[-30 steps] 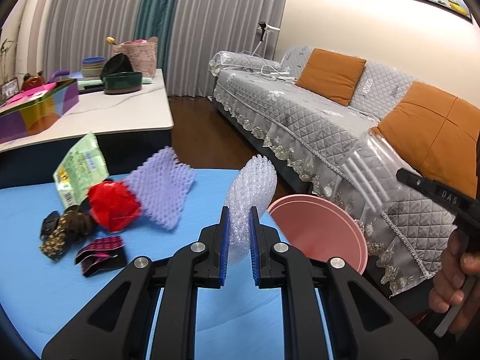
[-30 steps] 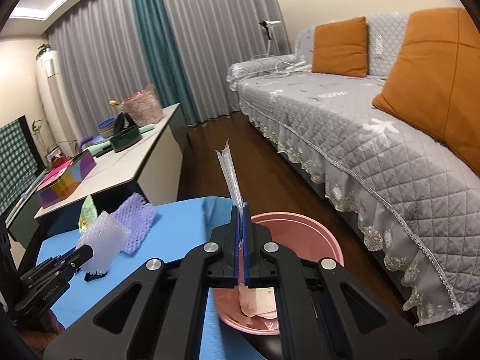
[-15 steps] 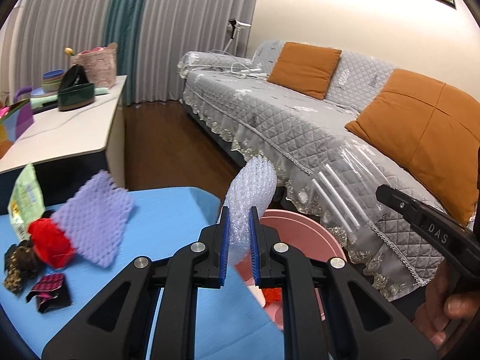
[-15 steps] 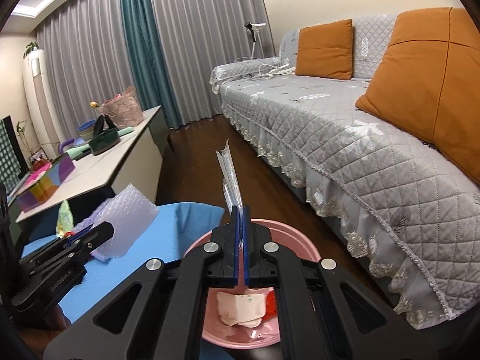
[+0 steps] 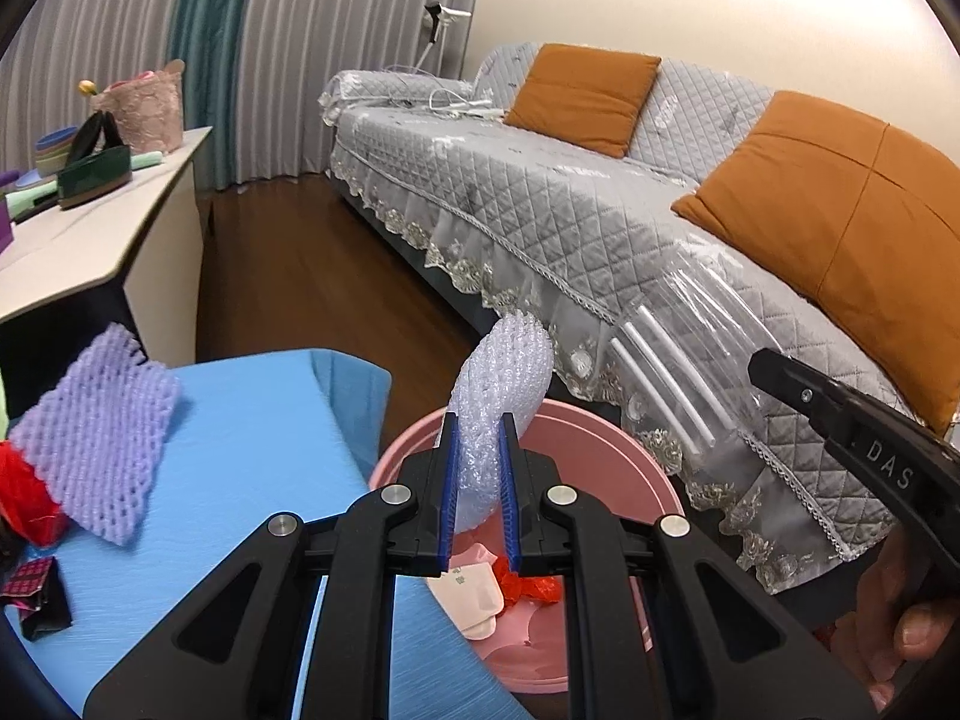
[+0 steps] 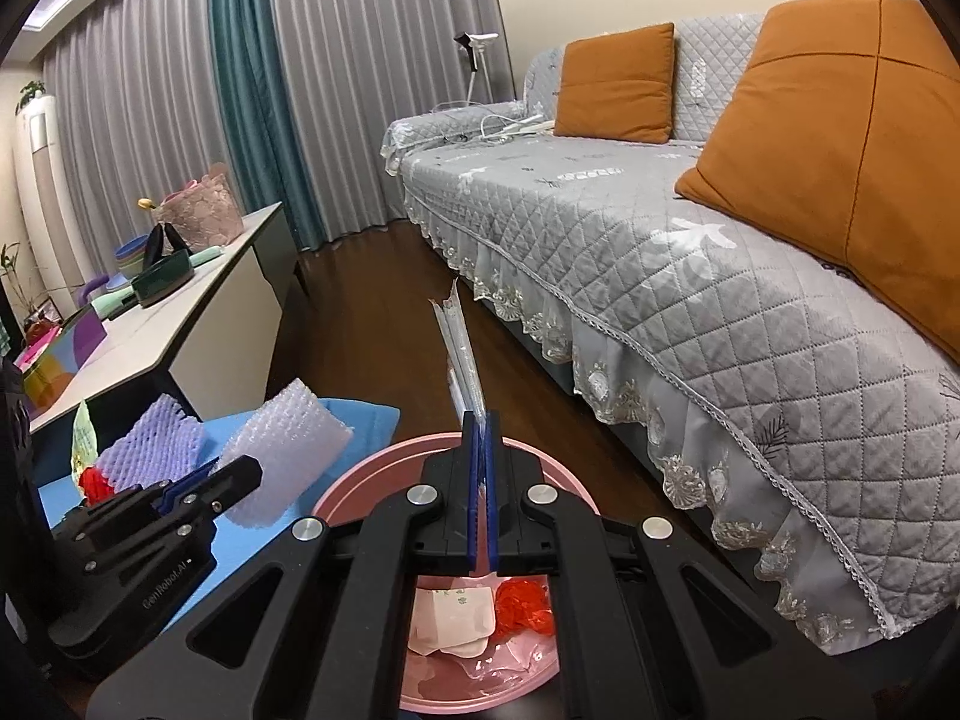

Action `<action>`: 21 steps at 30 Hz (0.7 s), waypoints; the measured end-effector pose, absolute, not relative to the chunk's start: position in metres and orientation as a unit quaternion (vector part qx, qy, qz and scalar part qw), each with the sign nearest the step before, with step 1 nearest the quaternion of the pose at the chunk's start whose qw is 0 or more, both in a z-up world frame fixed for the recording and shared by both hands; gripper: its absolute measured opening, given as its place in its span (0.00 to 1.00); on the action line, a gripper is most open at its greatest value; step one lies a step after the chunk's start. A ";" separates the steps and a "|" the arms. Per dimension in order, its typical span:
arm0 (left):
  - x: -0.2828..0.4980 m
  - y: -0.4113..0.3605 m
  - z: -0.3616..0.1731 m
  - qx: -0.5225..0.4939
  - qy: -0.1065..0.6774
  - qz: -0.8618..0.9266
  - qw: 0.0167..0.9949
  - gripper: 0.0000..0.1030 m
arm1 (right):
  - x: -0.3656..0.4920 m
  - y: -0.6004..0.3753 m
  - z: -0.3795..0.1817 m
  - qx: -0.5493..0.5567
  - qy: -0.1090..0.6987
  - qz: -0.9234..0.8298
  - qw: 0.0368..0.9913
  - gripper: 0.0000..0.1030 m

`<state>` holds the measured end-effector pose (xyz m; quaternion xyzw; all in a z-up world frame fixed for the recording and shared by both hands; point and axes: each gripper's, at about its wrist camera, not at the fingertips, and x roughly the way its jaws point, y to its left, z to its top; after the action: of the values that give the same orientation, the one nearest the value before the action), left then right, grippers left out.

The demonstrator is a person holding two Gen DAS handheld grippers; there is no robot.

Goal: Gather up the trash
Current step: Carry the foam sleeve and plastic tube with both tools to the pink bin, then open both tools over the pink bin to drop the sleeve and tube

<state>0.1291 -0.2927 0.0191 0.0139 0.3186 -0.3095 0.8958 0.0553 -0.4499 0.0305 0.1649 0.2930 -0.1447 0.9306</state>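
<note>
While both loads hang above the pink bin (image 5: pixel 606 438), left gripper (image 5: pixel 478 480) pinches white foam net (image 5: pixel 510 372), right gripper (image 6: pixel 480 498) clamps clear wrapper (image 6: pixel 459 348); featherweight pieces may drift past the bin rim.

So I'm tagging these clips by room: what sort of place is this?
Most likely a home living room: a quilted grey sofa with orange cushions, floor-length curtains and a wood floor.

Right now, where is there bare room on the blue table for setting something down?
Bare blue table lies between the purple foam net and the pink bin. The left edge is crowded: red wad, dark wrappers.
</note>
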 end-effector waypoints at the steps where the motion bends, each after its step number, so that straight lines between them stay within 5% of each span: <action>1: 0.129 -0.293 0.018 0.014 0.320 -0.310 0.895 0.12 | 0.056 -0.451 0.029 0.167 0.295 -0.146 0.929 0.02; 5: 0.134 -0.296 0.016 0.015 0.329 -0.309 0.892 0.15 | 0.058 -0.455 0.025 0.173 0.304 -0.153 0.924 0.06; 6: 0.134 -0.294 0.015 0.015 0.332 -0.307 0.892 0.26 | 0.059 -0.455 0.023 0.175 0.309 -0.155 0.922 0.08; 7: 0.135 -0.292 0.014 0.012 0.334 -0.305 0.892 0.40 | 0.059 -0.457 0.022 0.179 0.312 -0.156 0.920 0.13; 11: 0.135 -0.283 0.014 0.006 0.333 -0.296 0.895 0.42 | 0.058 -0.460 0.019 0.187 0.314 -0.166 0.916 0.44; 21: 0.117 -0.240 0.031 0.001 0.318 -0.279 0.906 0.42 | 0.058 -0.448 0.024 0.175 0.308 -0.159 0.921 0.45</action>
<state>0.1172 -0.2403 0.0308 0.0013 0.3180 -0.2786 0.9062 0.0580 -0.4480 0.0236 0.1754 0.3077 -0.1593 0.9215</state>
